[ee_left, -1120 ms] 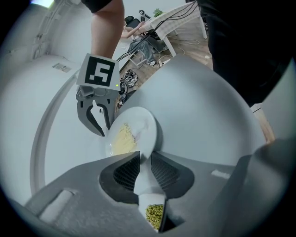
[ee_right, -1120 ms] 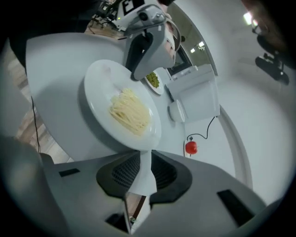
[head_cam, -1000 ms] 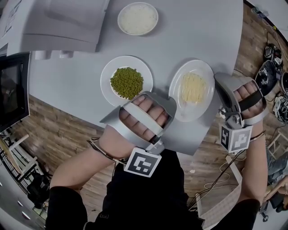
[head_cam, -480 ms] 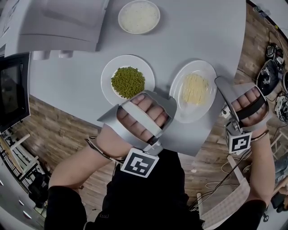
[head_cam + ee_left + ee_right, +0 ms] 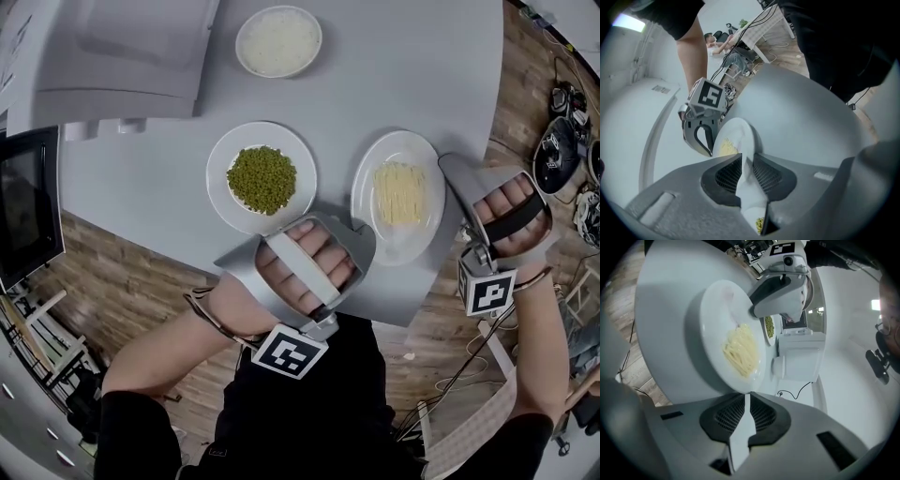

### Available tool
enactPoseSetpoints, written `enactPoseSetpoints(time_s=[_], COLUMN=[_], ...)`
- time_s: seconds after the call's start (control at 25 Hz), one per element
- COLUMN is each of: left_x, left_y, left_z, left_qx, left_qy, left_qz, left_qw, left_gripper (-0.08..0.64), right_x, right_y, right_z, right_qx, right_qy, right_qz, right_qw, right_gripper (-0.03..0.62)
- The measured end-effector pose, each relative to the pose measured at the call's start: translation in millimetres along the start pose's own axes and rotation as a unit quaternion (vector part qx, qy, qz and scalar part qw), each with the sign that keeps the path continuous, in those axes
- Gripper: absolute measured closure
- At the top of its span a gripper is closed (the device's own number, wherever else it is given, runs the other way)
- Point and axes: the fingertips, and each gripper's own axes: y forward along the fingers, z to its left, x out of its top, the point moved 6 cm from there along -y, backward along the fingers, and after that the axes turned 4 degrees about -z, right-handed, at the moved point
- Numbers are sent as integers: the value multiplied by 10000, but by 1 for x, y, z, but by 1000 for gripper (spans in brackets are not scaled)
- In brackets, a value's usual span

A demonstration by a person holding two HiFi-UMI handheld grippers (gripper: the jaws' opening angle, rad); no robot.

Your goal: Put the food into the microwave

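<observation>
Grey table – plate of peas & plate of noodles nr front edge, bowl of rice further back – white appliance back-L

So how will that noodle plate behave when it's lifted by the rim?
The plate looks like stiff glazed ceramic, so its rim is probably slippery. The noodles lie loose and could slide if it tilts. The left hand-held gripper and the right hand-held gripper, whose jaws have just been closing, hold opposite rims, which should keep it level.
</observation>
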Motion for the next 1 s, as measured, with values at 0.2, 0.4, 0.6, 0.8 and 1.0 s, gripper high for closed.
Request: enactPoseSetpoints(time_s=[0.2,0.4,0.6,0.8,1.0], left_x=[26,34,34,35,37], left_y=[-3,-3,-4,-13,-19], left_z=[-4,-7,-8,-1,11], left_qx=[219,283,321,765,1031], left_qy=[173,142,-99,-81,-110], left_qz=[-588,-840,-828,-849,-890], left_qw=[9979,9960,9960,9934,9906], left_gripper=[483,512,518,537,543], right_x=[10,14,15,11,6], right_y=[9,10,6,0,-5], right_z=[-7,-8,-3,0,3], right_qx=[-16,-6,105,161,247], right_qy=[18,41,79,345,501], right_qz=[-143,-129,-47,86,258], right_qw=[9999,9999,9999,9992,9981], right_gripper=[560,565,566,567,563])
